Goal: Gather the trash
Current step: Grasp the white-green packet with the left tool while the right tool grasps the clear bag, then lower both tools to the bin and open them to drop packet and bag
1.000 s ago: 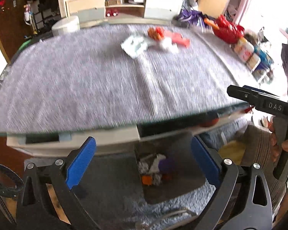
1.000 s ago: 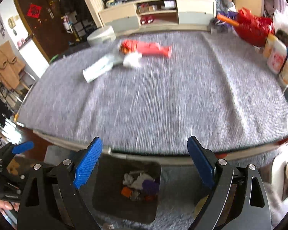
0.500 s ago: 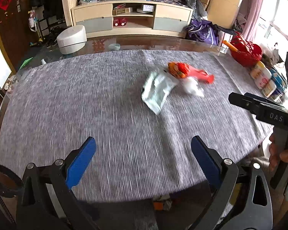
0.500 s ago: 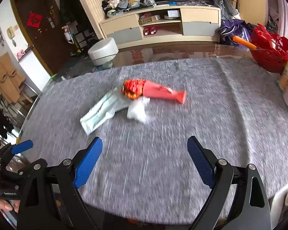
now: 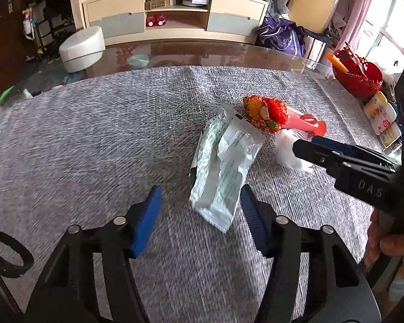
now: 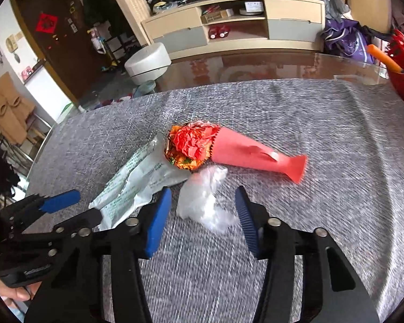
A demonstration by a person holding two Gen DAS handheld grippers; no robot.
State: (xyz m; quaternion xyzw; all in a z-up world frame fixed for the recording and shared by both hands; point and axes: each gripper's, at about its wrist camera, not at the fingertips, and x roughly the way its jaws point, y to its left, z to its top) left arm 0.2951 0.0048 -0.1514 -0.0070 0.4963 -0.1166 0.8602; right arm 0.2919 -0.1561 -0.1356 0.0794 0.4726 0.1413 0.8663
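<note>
A silver-green foil wrapper (image 5: 223, 169) lies on the grey cloth, its near end between the open fingers of my left gripper (image 5: 199, 215). It also shows in the right wrist view (image 6: 137, 185). A crumpled clear plastic piece (image 6: 202, 199) lies between the open fingers of my right gripper (image 6: 202, 218); in the left view it (image 5: 288, 150) is partly hidden behind the right gripper (image 5: 344, 161). A red paper cone with crumpled orange-red wrapping (image 6: 229, 150) lies just beyond, also in the left view (image 5: 272, 115). My left gripper shows at the right view's left edge (image 6: 56, 210).
A grey cloth (image 5: 94, 140) covers the glass table (image 5: 202, 53). A red basket (image 5: 358, 78) and small bottles (image 5: 382, 118) stand at the right edge. A white stool (image 5: 80, 48) and a TV cabinet (image 5: 175, 13) lie beyond the table.
Both grippers have moved up from the bin below the table edge and forward over the cloth. The trash pieces now sit close, between the fingers. Both jaws have narrowed somewhat.
</note>
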